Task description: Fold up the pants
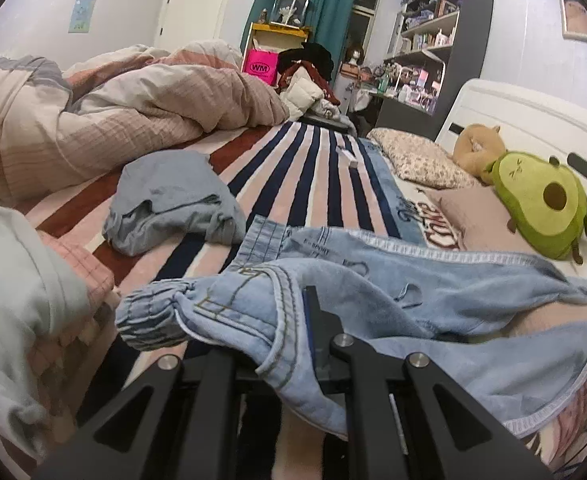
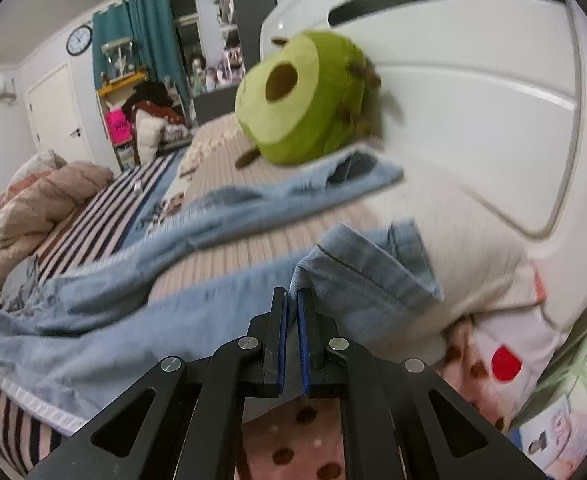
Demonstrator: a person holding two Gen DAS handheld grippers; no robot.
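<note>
Pants (image 1: 373, 280) are lying spread across the bed (image 1: 325, 168) while the left gripper (image 1: 289, 320) and right gripper (image 2: 292, 304) are each pinching denim, seemingly starting a fold that next needs both lifting together.

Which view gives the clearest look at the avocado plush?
The left wrist view: the avocado plush is sharp there, lying on the bed against the white headboard, its face and brown pit both visible. In the right wrist view it looms larger but is motion-blurred, with a leg of the jeans reaching its base.
</note>
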